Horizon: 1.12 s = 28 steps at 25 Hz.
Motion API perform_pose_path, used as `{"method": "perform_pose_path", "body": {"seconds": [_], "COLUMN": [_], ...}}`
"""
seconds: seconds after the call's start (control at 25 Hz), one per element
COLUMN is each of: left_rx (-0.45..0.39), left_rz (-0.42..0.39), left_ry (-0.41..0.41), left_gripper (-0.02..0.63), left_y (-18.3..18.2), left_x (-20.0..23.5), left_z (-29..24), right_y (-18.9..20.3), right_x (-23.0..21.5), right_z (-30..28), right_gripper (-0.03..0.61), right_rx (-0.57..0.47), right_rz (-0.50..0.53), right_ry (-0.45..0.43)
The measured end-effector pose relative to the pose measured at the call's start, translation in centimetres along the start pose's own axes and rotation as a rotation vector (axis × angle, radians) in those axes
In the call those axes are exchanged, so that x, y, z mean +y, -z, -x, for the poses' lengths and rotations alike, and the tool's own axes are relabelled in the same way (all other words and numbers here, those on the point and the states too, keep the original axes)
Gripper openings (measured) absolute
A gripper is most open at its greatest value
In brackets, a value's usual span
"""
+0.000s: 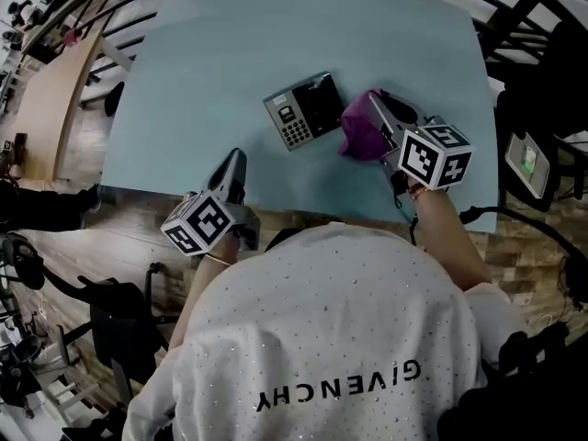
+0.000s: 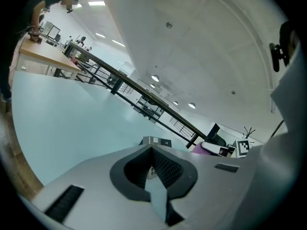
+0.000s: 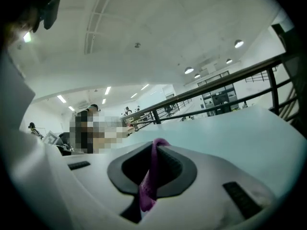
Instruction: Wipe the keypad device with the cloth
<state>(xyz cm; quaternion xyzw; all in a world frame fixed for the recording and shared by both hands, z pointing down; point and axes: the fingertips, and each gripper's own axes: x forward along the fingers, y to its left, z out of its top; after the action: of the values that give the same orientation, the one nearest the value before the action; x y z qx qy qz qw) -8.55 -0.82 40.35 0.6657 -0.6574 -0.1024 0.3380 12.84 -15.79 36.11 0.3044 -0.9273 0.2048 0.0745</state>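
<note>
The keypad device [image 1: 303, 110], grey with a dark screen and a block of keys, lies flat in the middle of the pale blue table [image 1: 202, 72]. Just right of it hangs a purple cloth [image 1: 363, 131], bunched, touching the device's right edge. My right gripper [image 1: 375, 101] is shut on the cloth, and a purple fold [image 3: 148, 181] stands pinched between its jaws. My left gripper [image 1: 237, 159] rests near the table's front edge, left of and nearer than the device, shut with nothing held. From the left gripper view the device [image 2: 156, 141] lies ahead, with the cloth [image 2: 204, 149] to its right.
A wooden desk [image 1: 46, 90] stands off the table's left side. Black railings [image 1: 514, 16] run behind and to the right. A small device with a green screen [image 1: 527, 161] sits on a stand at the right. The table's front edge [image 1: 303, 211] is close to the person's body.
</note>
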Motion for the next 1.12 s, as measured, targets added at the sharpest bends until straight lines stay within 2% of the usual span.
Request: {"method": "perform_pose_path", "body": {"seconds": [0.12,0.28,0.52,0.72,0.92,1.12], "left_rx": [0.005,0.039,0.044,0.075,0.105,0.135], "left_rz": [-0.015,-0.035,-0.09,-0.138,-0.138,-0.117], "left_ry": [0.049,0.099,0.178,0.214,0.26,0.268], "left_gripper": [-0.005,-0.005,-0.005,-0.005,-0.005,-0.005], "left_y": [-1.5,-3.3,-6.6,-6.9,-6.2,-5.1], "left_x": [0.1,1.1,2.3,3.7,4.5,6.5], "left_z": [0.1,1.3,3.2,5.1,6.9,8.8], "right_y": [-1.5,-2.5,-3.7,-2.0,-0.1,1.8], "right_x": [1.4,3.9,6.9,9.7,12.5,15.8], "right_z": [0.9,2.4,4.0,5.6,7.6,8.2], "right_gripper": [0.018,0.018,0.018,0.018,0.018,0.018], "right_rx": [-0.04,-0.096,-0.196,-0.206,-0.213,-0.208], "right_rz": [0.013,-0.013,-0.047,-0.066,-0.075,-0.081], "right_ry": [0.039,0.109,0.205,0.273,0.305,0.306]}}
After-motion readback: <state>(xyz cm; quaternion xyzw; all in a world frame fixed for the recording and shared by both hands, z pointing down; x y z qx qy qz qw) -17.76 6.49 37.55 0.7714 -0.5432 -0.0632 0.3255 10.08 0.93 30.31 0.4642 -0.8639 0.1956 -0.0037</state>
